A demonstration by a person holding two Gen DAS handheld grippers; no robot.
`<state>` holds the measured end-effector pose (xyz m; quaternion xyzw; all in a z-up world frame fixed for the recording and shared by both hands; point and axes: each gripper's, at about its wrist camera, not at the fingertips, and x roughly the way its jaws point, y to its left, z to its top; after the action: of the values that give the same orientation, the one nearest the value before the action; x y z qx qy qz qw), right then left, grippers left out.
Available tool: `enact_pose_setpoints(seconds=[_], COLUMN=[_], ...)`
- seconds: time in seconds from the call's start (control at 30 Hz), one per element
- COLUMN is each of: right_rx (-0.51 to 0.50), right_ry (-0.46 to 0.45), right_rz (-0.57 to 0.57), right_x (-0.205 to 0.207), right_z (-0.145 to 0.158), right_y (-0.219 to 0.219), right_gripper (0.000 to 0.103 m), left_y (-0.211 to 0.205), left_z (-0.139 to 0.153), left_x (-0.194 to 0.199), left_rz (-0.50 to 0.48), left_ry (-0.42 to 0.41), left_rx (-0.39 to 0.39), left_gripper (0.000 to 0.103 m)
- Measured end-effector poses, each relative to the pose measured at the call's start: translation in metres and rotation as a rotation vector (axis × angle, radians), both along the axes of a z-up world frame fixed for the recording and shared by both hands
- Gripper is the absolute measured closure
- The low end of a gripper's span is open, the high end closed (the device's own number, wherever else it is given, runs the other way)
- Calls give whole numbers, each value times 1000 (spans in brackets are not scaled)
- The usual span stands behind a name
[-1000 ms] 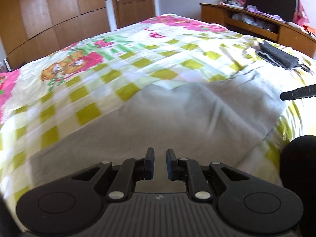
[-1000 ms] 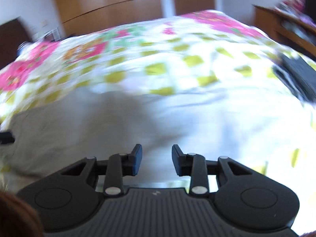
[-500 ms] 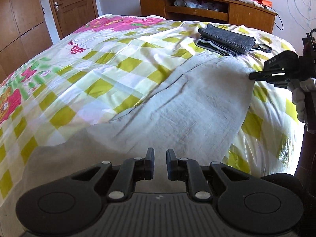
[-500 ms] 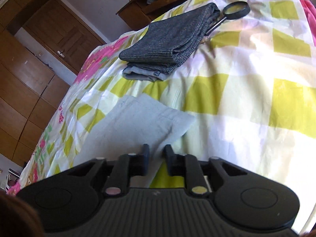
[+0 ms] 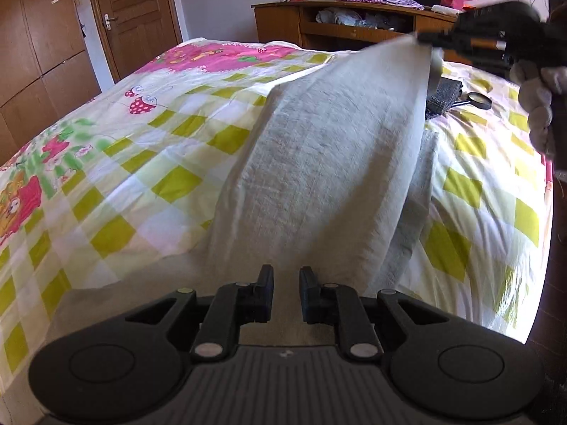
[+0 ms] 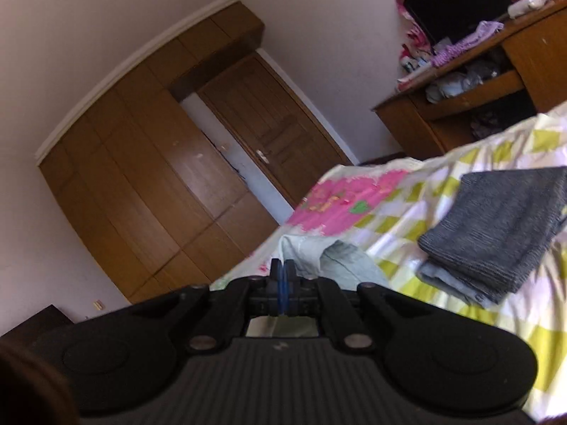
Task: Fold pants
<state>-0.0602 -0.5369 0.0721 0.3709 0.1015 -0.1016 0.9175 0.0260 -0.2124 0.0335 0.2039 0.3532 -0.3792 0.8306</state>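
Light grey pants (image 5: 319,177) lie along the checked bedspread (image 5: 149,163). My left gripper (image 5: 286,294) hovers low over their near end with a small gap between its fingers and nothing in it. My right gripper (image 6: 283,269) is shut on the far end of the pants (image 6: 340,262) and holds it lifted above the bed. In the left wrist view the right gripper (image 5: 425,40) shows at the upper right, with the cloth hanging from it in a slanted sheet.
A folded dark grey garment (image 6: 496,233) and a magnifying glass (image 5: 478,99) lie on the bed's far right. A wooden desk (image 5: 354,24) with clutter stands behind. A wooden wardrobe (image 6: 141,177) and door (image 5: 134,17) are at the left.
My right gripper has shut on the far end of the pants and raised it off the bed. The cloth now hangs up from the bedspread. My left gripper has stayed at the near end.
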Motion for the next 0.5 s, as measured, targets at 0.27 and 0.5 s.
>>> enact_pose_setpoints(seconds=[0.27, 0.5], right_rx=[124, 255], right_ry=[305, 241], right_rz=[-122, -92], right_x=[-10, 2], right_z=[-97, -99], right_y=[-30, -44], right_gripper=[95, 83], left_y=[-10, -10], left_z=[-28, -20], left_x=[-18, -19], left_rz=[-63, -55], left_ry=[47, 37], left_rx=[67, 45], left_gripper=[72, 71])
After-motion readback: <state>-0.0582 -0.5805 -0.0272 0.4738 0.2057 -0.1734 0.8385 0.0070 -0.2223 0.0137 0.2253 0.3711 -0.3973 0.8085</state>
